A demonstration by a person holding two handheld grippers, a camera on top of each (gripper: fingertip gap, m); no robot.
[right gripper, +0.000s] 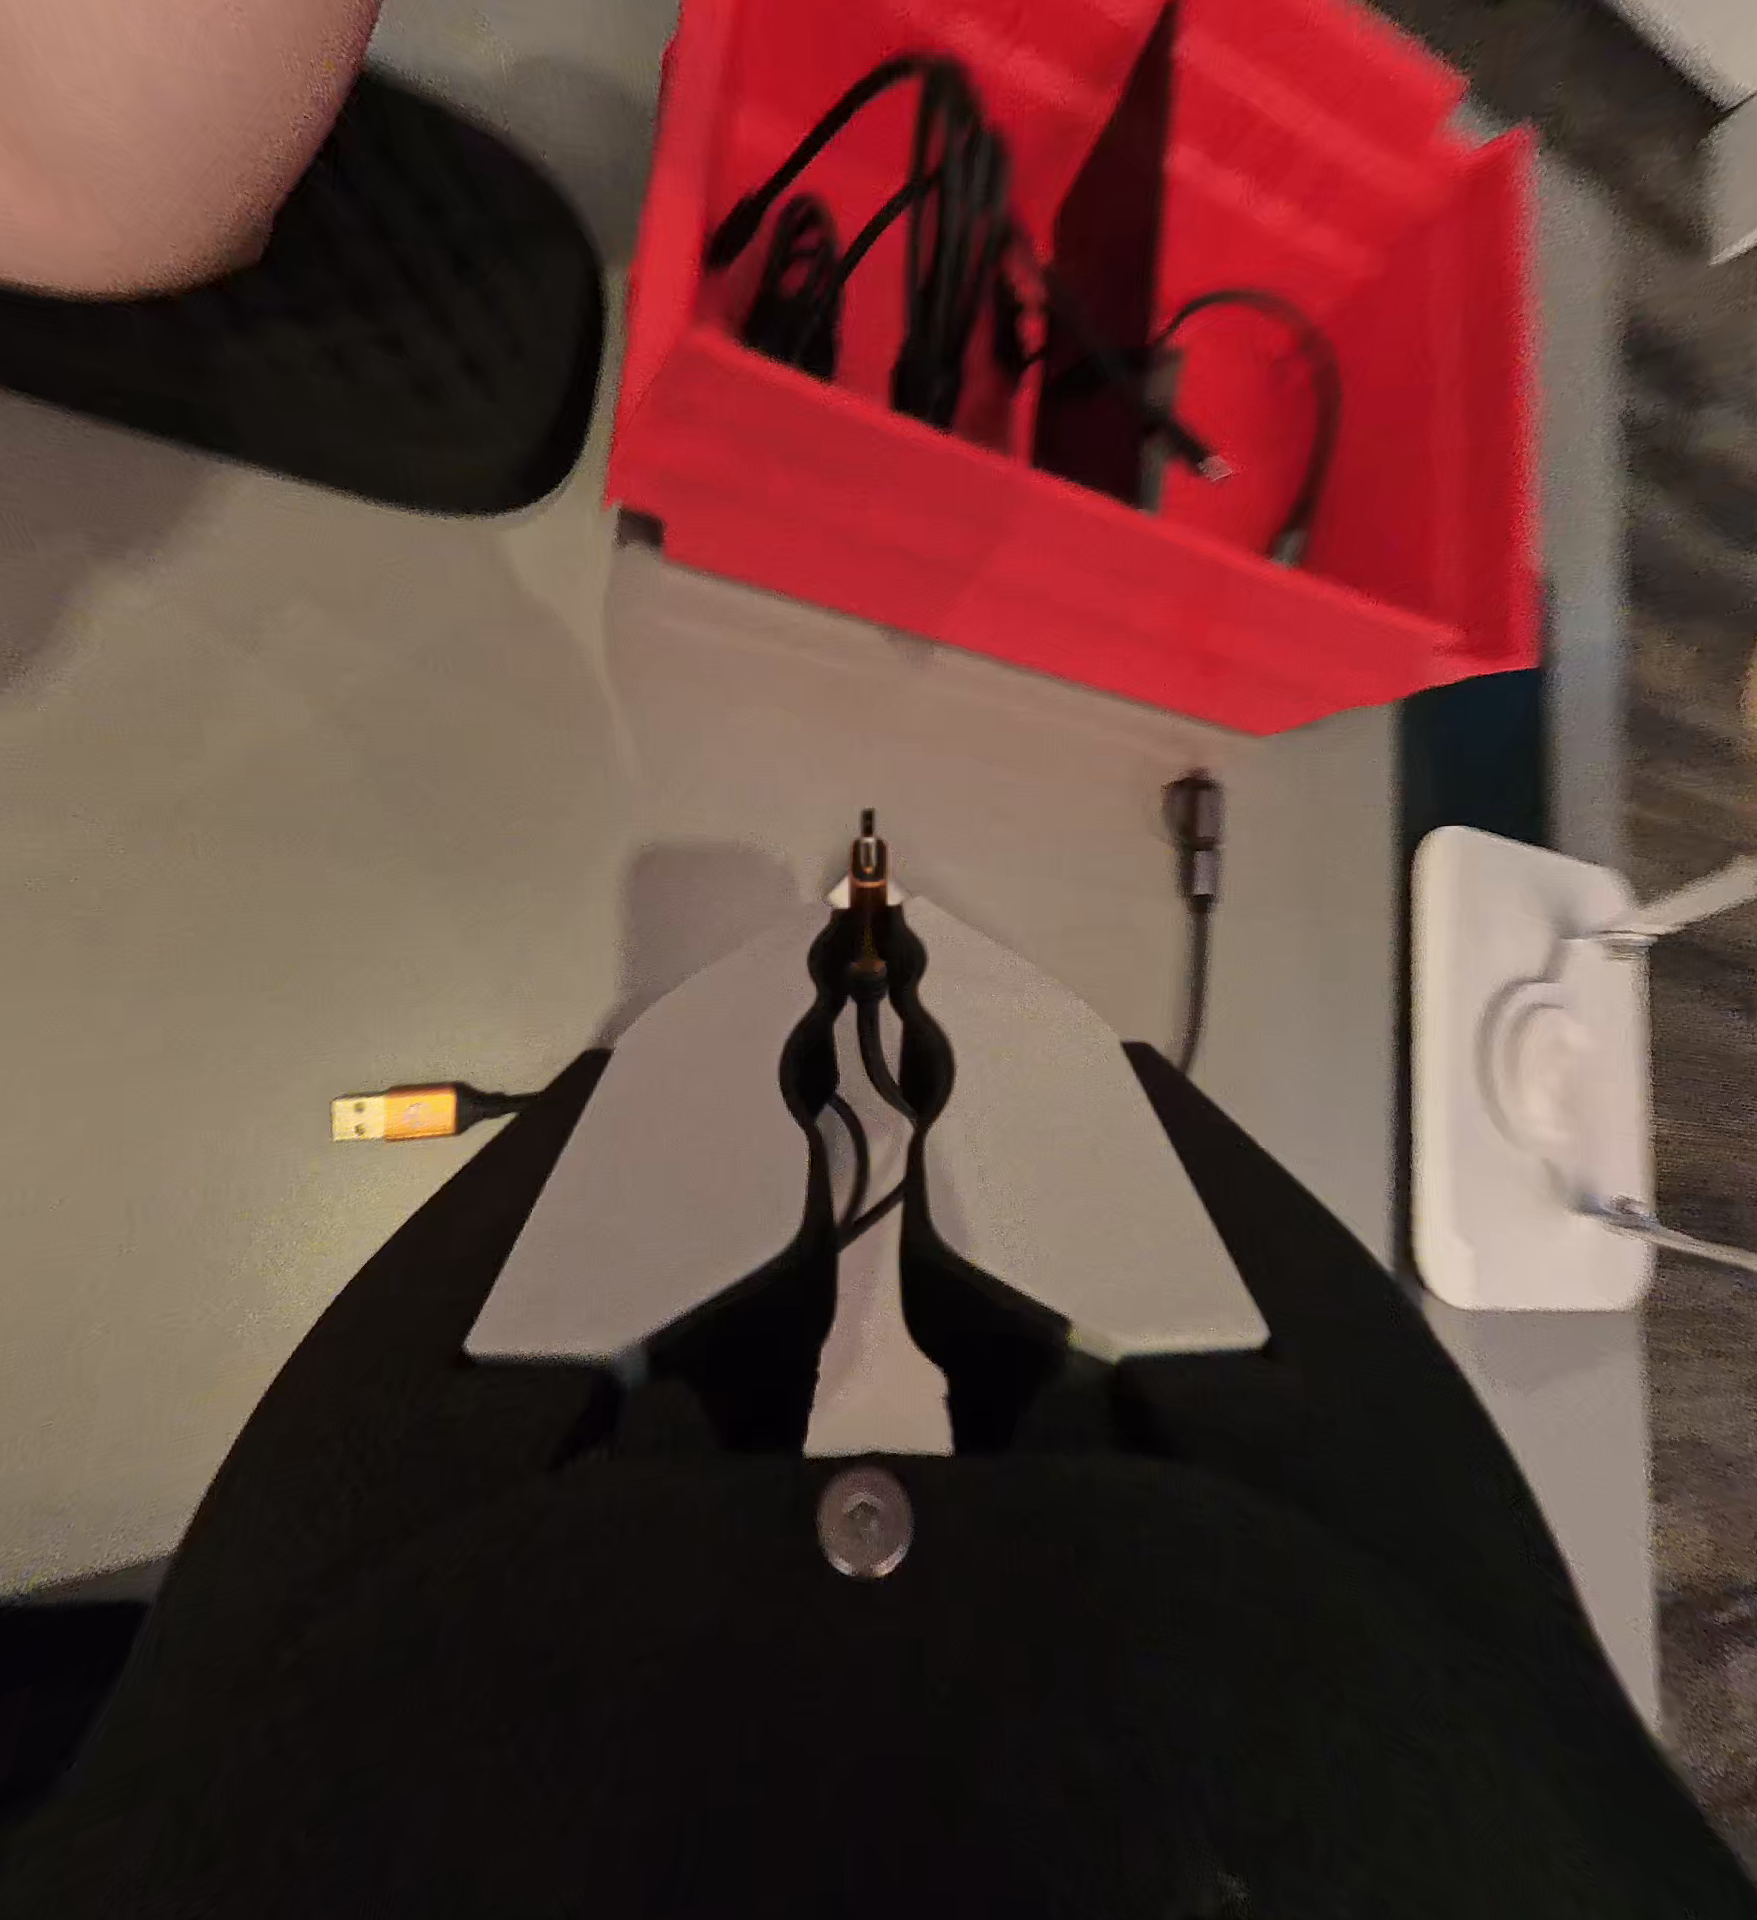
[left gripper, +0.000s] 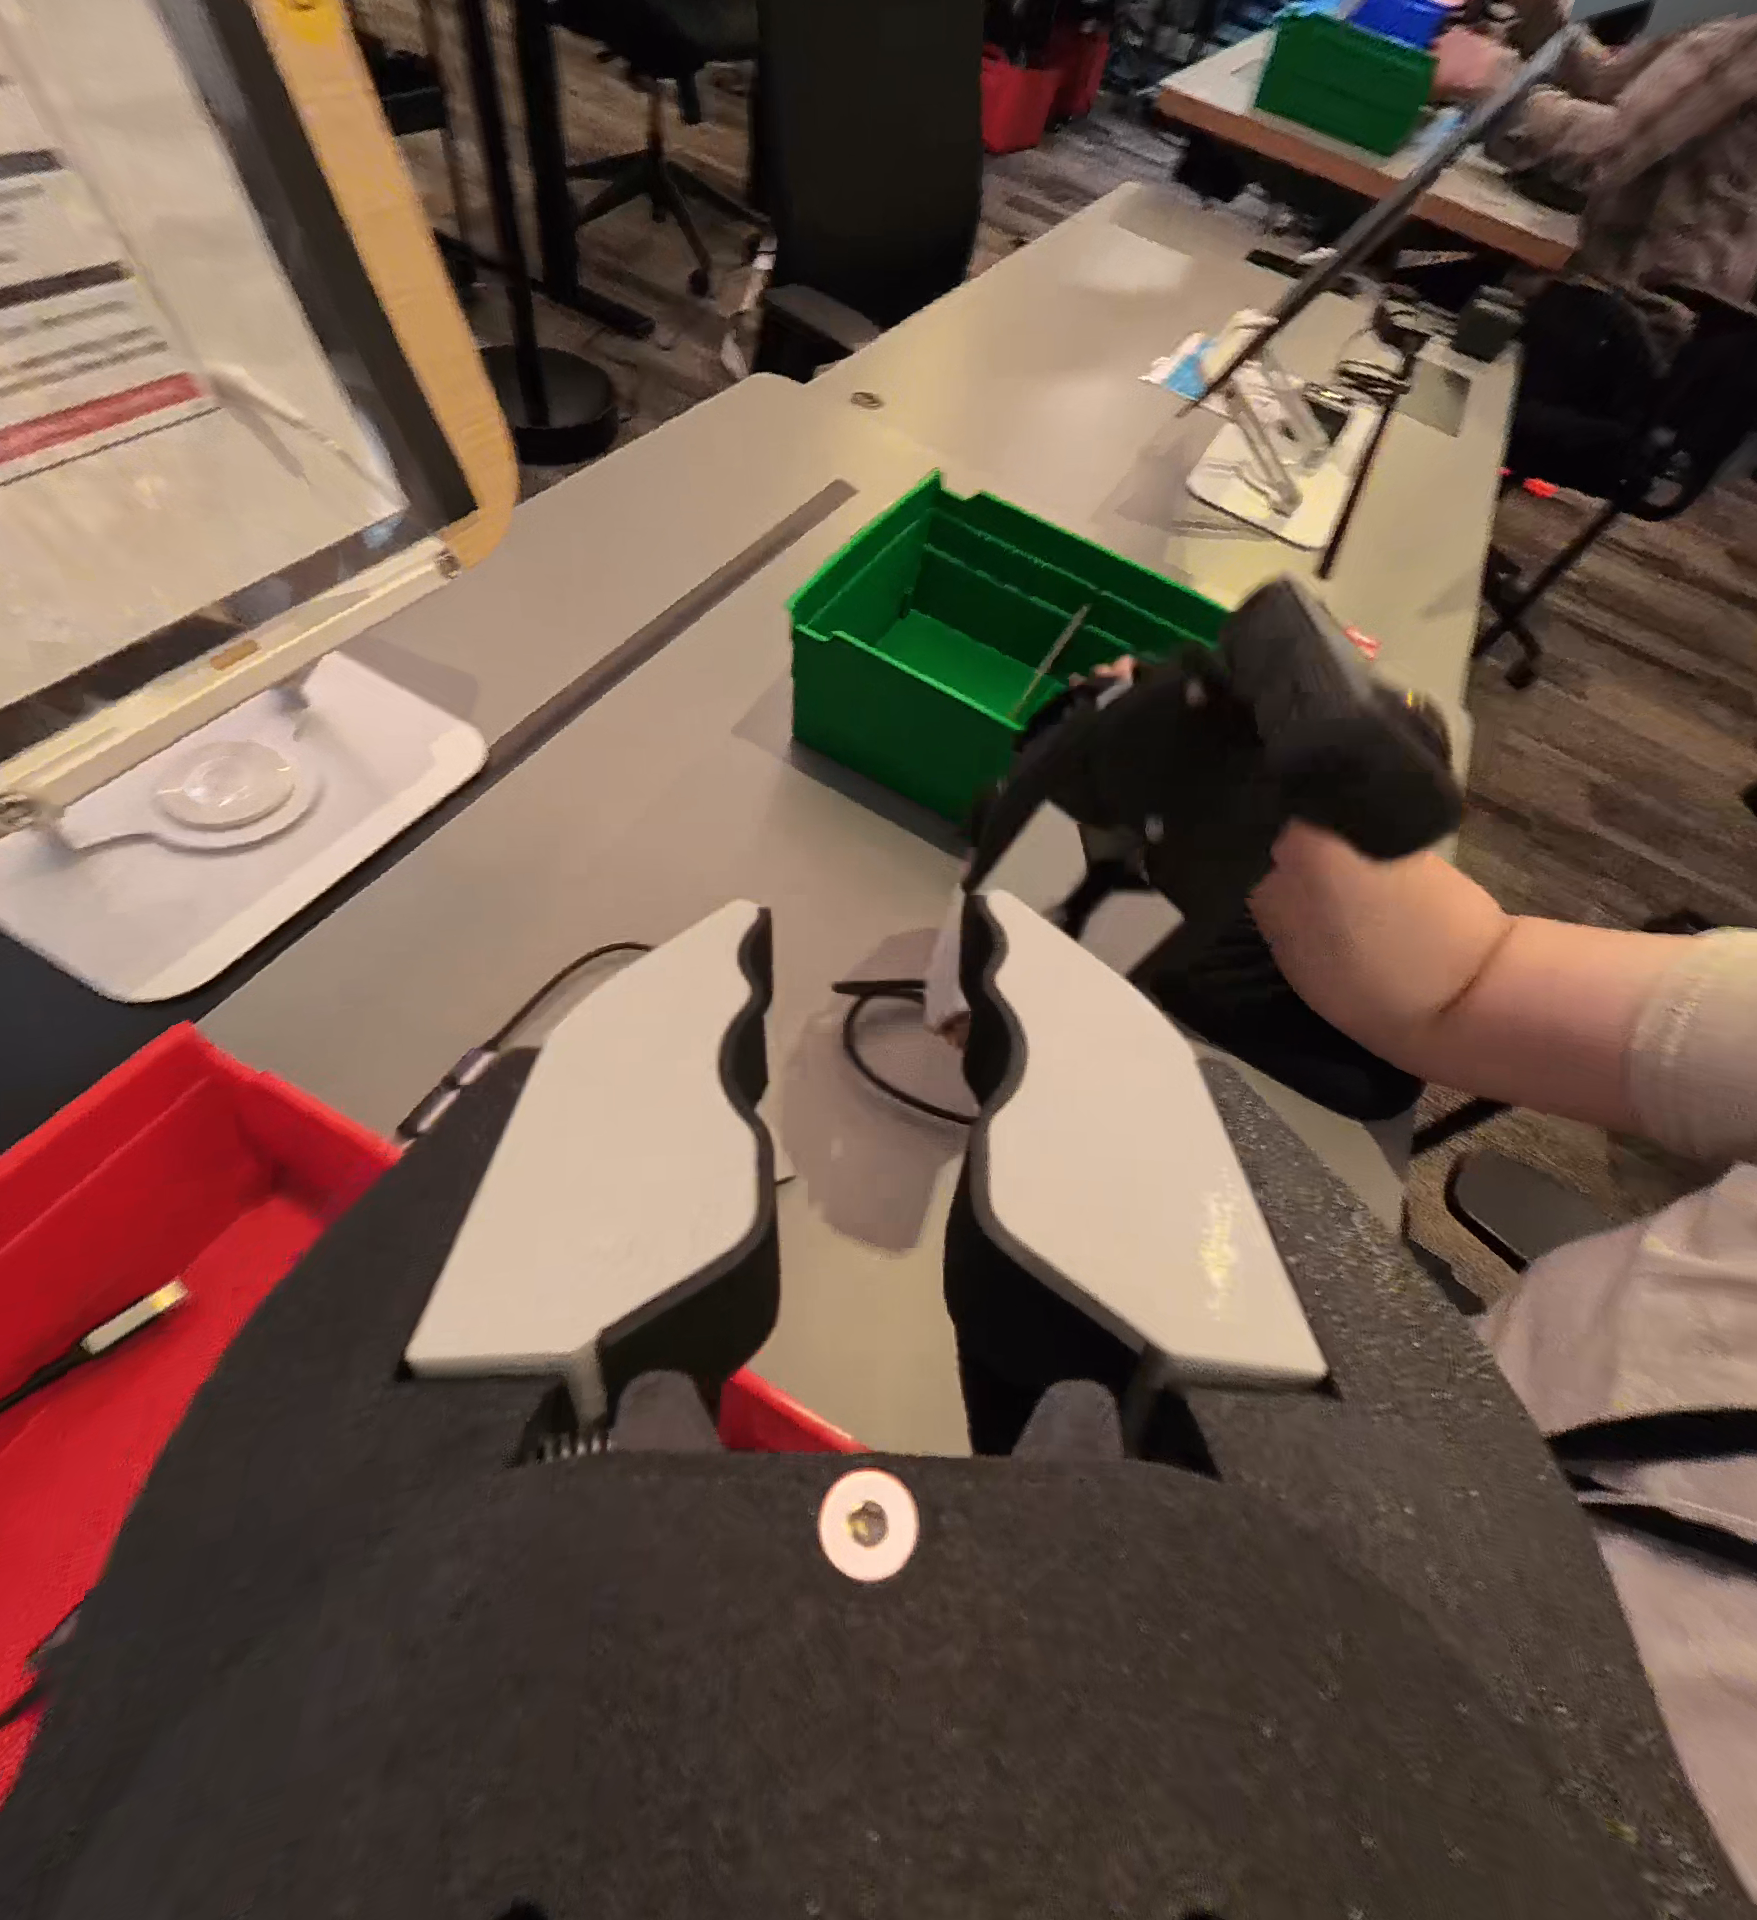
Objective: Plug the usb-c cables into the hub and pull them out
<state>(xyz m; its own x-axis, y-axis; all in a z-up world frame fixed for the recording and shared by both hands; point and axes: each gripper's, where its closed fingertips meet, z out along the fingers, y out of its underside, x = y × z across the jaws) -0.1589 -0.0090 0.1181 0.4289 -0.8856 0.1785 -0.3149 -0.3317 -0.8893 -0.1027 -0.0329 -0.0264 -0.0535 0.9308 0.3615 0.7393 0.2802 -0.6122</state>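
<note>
My right gripper [right gripper: 866, 906] is shut on the orange USB-C plug [right gripper: 866, 878] of a black cable, low over the grey table [right gripper: 230, 831]. The plug tip sticks out past the fingertips. The cable's other end, an orange USB-A plug [right gripper: 396, 1117], lies on the table to the left. A small dark grey connector piece [right gripper: 1196, 831] on a cable lies to the right, apart from the plug; it also shows in the left wrist view [left gripper: 453, 1091]. My left gripper [left gripper: 869, 925] is open and empty above a black cable loop [left gripper: 889, 1070]. The right gripper [left gripper: 947, 966] points down just beyond it.
A red bin [right gripper: 957, 551] holding several black cables stands just past the plug; it is also under my left gripper [left gripper: 74, 1195]. A green bin [left gripper: 895, 717] sits farther along the table. A white stand base [right gripper: 1518, 1070] and a framed panel [left gripper: 126, 364] stand nearby. The gap from one gripper's tips to the other's is roughly 15 cm. From my right tips it is roughly 25 cm to the small dark grey connector piece [right gripper: 1196, 831]; from my left, 30 cm.
</note>
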